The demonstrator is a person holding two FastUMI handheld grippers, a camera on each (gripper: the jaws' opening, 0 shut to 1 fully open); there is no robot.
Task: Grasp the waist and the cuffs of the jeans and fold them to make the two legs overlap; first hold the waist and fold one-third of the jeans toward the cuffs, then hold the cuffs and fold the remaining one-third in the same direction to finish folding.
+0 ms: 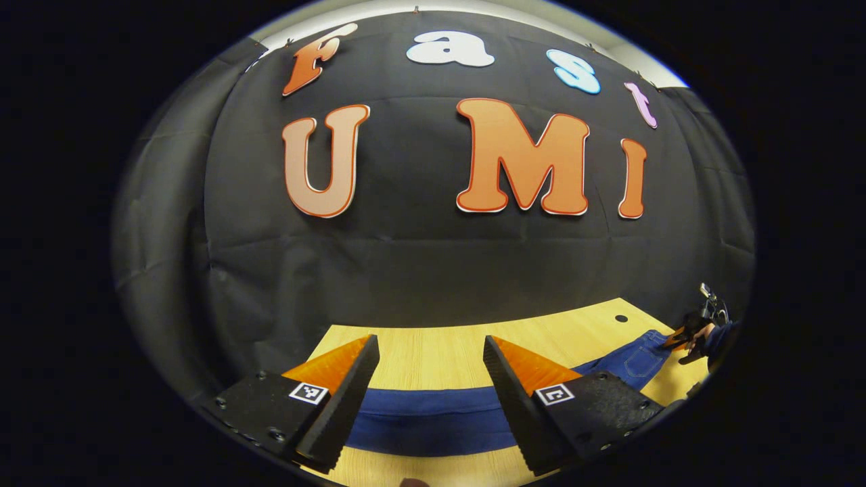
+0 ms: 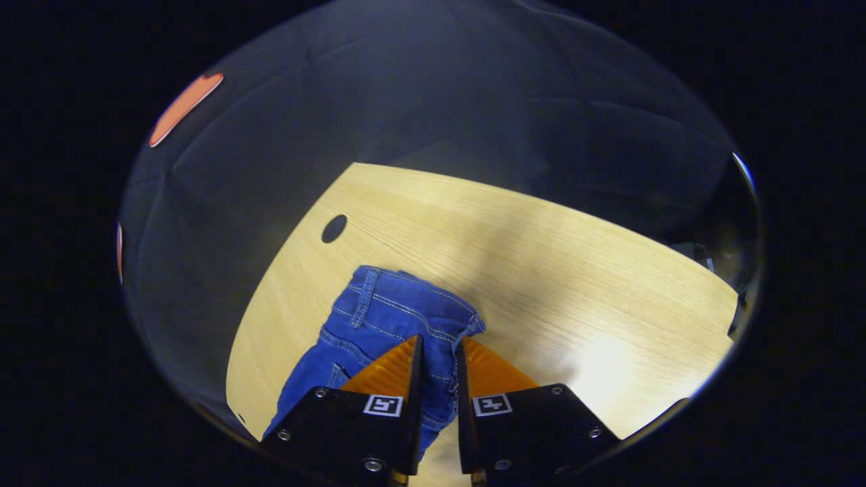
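Jeans (image 2: 379, 318) flat on the wooden counter (image 2: 541, 257), waist end near the round hole (image 2: 333, 228) by one edge. Right gripper (image 2: 438, 352) narrowed, jaws pinching the waistband fabric. Left gripper (image 1: 429, 358) with jaws wide, above a blue leg, touching nothing.

Counts: 1 pair of jeans (image 1: 433, 423), lower centre of left gripper view, running to lower right; same pair, waist end (image 2: 392, 318), lower centre-left of right gripper view. 1 wooden table (image 2: 541, 257). 1 round hole in tabletop (image 2: 333, 228), centre-left. 2 grippers: left gripper (image 1: 429, 379) at bottom of its own view, right gripper (image 2: 438, 379) at bottom of its own.
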